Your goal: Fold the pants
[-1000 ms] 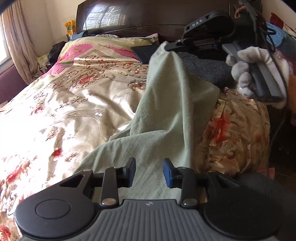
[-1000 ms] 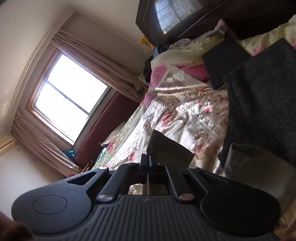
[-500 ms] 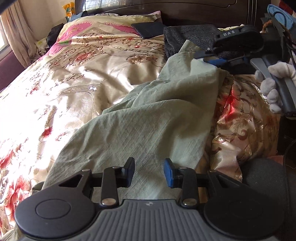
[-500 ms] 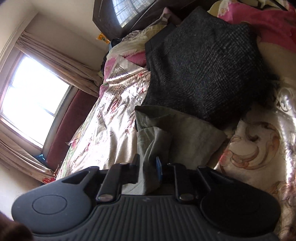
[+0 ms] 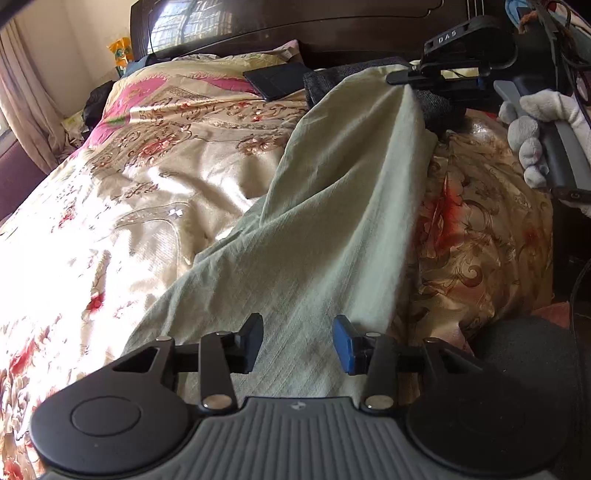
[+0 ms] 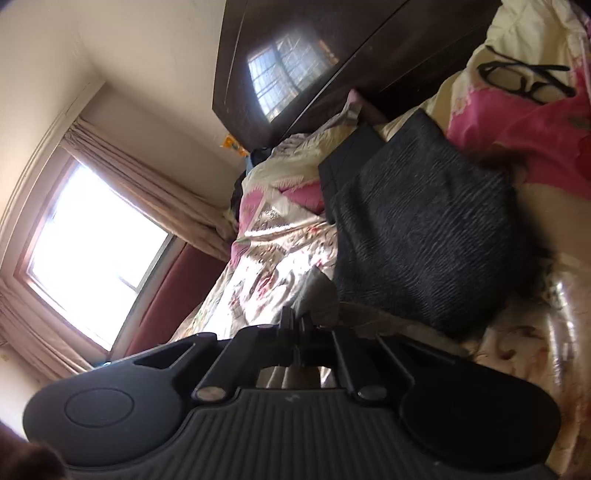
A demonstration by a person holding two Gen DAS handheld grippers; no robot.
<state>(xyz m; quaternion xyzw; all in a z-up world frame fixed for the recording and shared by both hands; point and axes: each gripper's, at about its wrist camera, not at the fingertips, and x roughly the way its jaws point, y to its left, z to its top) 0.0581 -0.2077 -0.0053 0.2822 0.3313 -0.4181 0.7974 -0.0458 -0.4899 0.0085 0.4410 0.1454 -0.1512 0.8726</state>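
Pale green pants (image 5: pixel 325 221) lie along the floral bedspread (image 5: pixel 147 177), with the far end raised. My right gripper (image 5: pixel 398 78), held by a gloved hand (image 5: pixel 535 122), is shut on that raised end at the upper right. In the right wrist view the right gripper (image 6: pixel 297 325) shows its fingers pressed together, and a shadowed bit of the pants (image 6: pixel 320 295) sits just past them. My left gripper (image 5: pixel 298 343) hovers over the near end of the pants. Its jaws are opening and the cloth lies beneath them, not pinched.
A dark grey folded garment (image 6: pixel 424 240) and a flat black item (image 5: pixel 277 79) lie near the dark headboard (image 5: pixel 332 22). Black glasses (image 6: pixel 524 79) rest on a pink pillow. The bed's edge drops off at the right, beside a dark round object (image 5: pixel 528 354). A window (image 6: pixel 92 251) is on the left.
The right gripper dropped toward the bed with jaws parted around the pants' edge, then shut on it and raised that end again. The left gripper's jaws stand wider apart.
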